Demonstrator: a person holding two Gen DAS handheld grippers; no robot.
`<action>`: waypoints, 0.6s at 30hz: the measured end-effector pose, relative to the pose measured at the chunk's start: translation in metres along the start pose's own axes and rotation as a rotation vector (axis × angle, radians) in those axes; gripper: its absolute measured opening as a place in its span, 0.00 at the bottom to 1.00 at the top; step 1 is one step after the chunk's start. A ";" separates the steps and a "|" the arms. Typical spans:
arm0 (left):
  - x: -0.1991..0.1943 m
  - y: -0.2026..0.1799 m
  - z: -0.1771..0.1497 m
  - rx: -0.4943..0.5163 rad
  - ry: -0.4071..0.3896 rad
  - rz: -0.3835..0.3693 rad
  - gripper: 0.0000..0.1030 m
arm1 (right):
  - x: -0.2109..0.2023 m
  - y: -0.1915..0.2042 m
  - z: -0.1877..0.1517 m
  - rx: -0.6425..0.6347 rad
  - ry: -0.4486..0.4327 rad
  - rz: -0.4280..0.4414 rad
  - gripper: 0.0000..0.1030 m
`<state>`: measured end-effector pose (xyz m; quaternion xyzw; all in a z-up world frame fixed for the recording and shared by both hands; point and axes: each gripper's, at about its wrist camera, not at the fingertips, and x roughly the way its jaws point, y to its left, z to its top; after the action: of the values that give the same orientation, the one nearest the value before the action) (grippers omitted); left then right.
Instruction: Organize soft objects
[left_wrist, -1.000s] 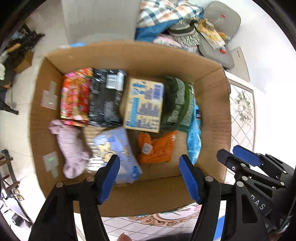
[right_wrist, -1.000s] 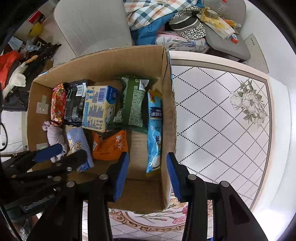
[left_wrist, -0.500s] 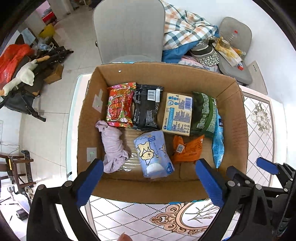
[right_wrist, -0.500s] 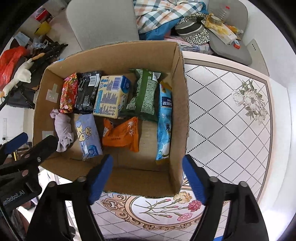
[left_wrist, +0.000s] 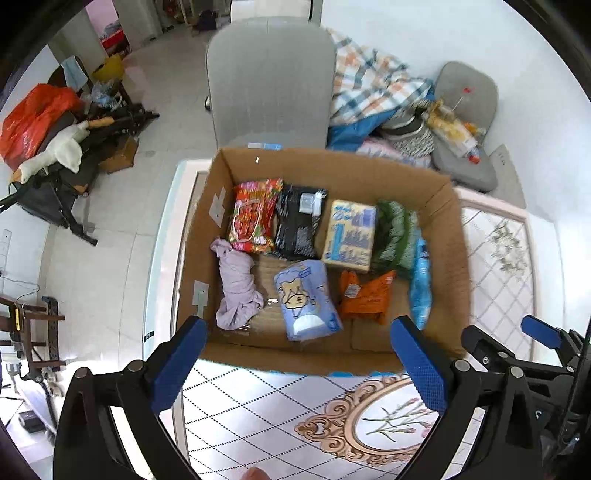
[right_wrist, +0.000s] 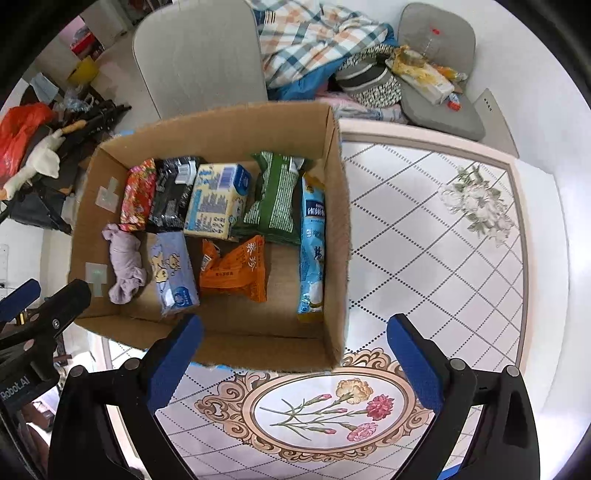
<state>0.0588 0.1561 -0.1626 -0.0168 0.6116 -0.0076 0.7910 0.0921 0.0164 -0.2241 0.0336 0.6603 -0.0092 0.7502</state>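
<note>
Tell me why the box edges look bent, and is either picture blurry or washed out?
Both views are fisheye, so the cardboard box bows in the left wrist view and its wall curves in the right; black corners frame both. The left wrist view is slightly smeared around the green packet. The right wrist view is sharper, though glare whitens the table at its right edge.
</note>
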 end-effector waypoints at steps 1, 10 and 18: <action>-0.011 -0.003 -0.003 0.006 -0.016 0.002 0.99 | -0.011 -0.002 -0.004 0.003 -0.020 0.009 0.99; -0.114 -0.021 -0.039 0.044 -0.183 0.002 0.99 | -0.109 -0.017 -0.051 -0.006 -0.169 0.067 0.99; -0.175 -0.021 -0.064 0.042 -0.259 0.027 0.99 | -0.188 -0.023 -0.090 -0.018 -0.286 0.082 0.99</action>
<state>-0.0468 0.1394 -0.0084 0.0073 0.5040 -0.0077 0.8636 -0.0224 -0.0065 -0.0499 0.0522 0.5449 0.0226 0.8366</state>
